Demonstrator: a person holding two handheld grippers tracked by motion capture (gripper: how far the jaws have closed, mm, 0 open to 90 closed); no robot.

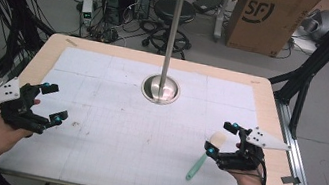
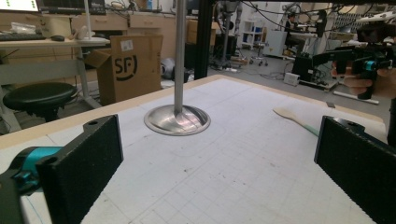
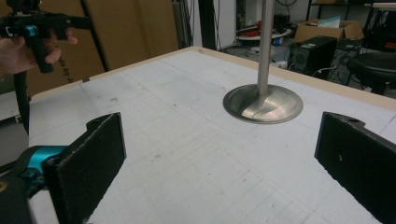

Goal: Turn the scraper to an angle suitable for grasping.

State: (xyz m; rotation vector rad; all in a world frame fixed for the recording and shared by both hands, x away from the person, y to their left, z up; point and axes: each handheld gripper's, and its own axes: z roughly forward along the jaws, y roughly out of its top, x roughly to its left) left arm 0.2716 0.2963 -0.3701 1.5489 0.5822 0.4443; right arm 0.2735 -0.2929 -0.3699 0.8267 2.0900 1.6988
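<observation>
Now | right gripper (image 1: 222, 139) jaws apart, empty | left gripper (image 1: 53, 102) likewise | green-handled wooden spatula (image 1: 206, 156) flat on mat just beside right gripper | advice: lower squarely over handle, pinch mid-shaft.

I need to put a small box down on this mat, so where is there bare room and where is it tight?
Bare mat lies in the wide middle between the left gripper and the spatula, in front of the metal stand. The far corners beside the stand's base are free too. It is tight at the right, where the spatula lies against the open right gripper.
</observation>
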